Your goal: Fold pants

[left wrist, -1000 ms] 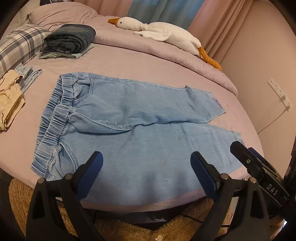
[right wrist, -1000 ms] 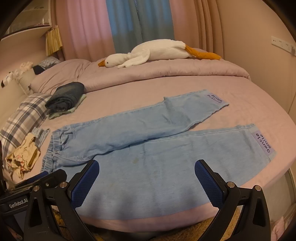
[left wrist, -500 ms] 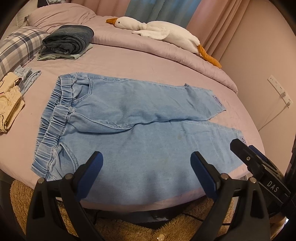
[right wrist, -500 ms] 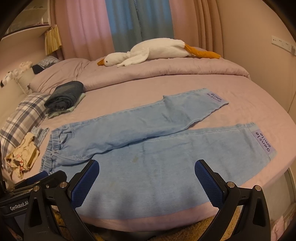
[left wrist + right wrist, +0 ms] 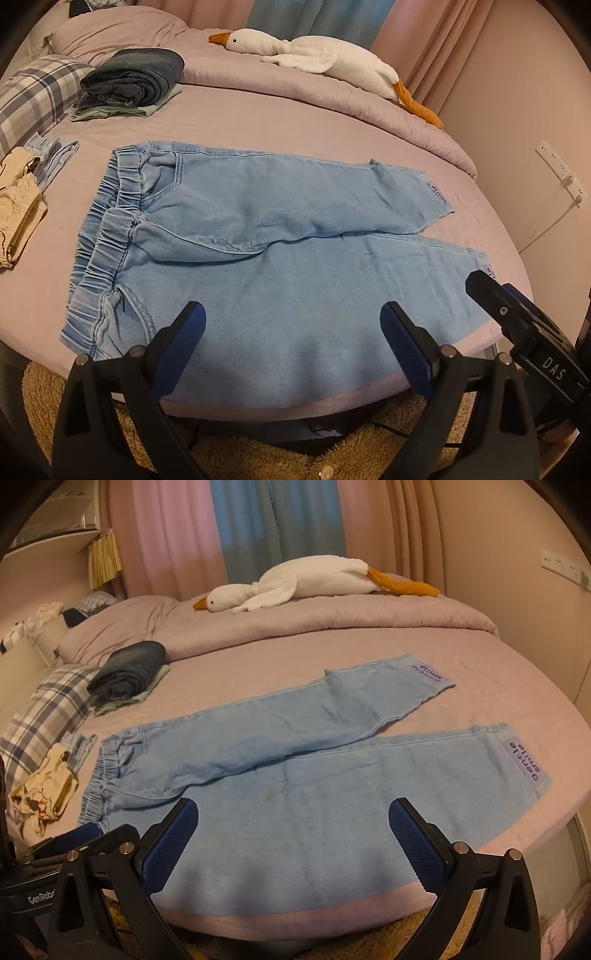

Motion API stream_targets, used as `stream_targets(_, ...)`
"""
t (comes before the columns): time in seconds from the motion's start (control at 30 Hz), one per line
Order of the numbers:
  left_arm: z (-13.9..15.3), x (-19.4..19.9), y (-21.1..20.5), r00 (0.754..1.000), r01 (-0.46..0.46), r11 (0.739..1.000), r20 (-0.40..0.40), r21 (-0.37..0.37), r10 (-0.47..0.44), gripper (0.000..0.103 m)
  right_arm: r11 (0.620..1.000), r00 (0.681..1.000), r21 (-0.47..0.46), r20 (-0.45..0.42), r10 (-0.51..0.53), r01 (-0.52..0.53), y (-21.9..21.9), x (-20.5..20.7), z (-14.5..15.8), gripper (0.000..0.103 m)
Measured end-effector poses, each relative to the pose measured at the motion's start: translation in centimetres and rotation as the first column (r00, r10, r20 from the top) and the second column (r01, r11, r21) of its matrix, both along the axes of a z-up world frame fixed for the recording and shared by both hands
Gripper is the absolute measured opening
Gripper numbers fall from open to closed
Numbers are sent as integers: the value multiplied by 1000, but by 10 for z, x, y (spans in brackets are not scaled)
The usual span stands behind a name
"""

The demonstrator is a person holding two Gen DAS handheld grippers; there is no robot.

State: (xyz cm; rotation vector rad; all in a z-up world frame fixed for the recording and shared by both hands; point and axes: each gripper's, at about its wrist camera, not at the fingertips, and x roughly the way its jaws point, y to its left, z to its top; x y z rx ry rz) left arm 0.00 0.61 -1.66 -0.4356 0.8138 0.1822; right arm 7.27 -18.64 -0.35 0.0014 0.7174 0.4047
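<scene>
Light blue denim pants [image 5: 266, 236] [image 5: 295, 760] lie spread flat on the pink bed, elastic waistband [image 5: 103, 236] at the left, both legs running right with purple labels at the cuffs [image 5: 526, 764]. The far leg slants across the near one at the crotch. My left gripper [image 5: 291, 328] hovers open above the near leg's front edge, nothing between its blue pads. My right gripper [image 5: 293, 823] also stands open over the near leg's front edge. The right gripper's body [image 5: 524, 332] shows at the right in the left wrist view; the left gripper's body [image 5: 74, 845] shows at the lower left in the right wrist view.
A stack of folded dark jeans [image 5: 133, 79] [image 5: 127, 672] sits at the back left. A white goose plush [image 5: 317, 62] [image 5: 303, 581] lies on the rolled duvet. Plaid pillow [image 5: 33, 92] and cream clothes [image 5: 16, 206] at the left edge. A shaggy rug [image 5: 258, 450] lies below the bed edge.
Both views have shifted slightly; the pants lie as before and both grippers remain open.
</scene>
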Motion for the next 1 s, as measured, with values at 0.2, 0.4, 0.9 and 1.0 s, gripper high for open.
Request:
stream_targets(0.2,-2,5,1,1000,-9,1000,-6,1,9,95,1000,1000,-5,-17,-10,10,-2,3,-2,103)
stream_targets(0.4,-1,11,2,1000,-5,1000,-16,25,5,95,1000,999,6,-33,-16,16,-4,11,-5,103)
stream_targets(0.9,-15,43,41,997,-44,999,-59,-25,43,95,988,987,75,-102,-127,135,-12,57,-6,103)
stream_targets(1.0,-21,52,43,996,-48,999,-74,-26,46,95,988,984,61,-118,-132,139,-9,69,-13,103)
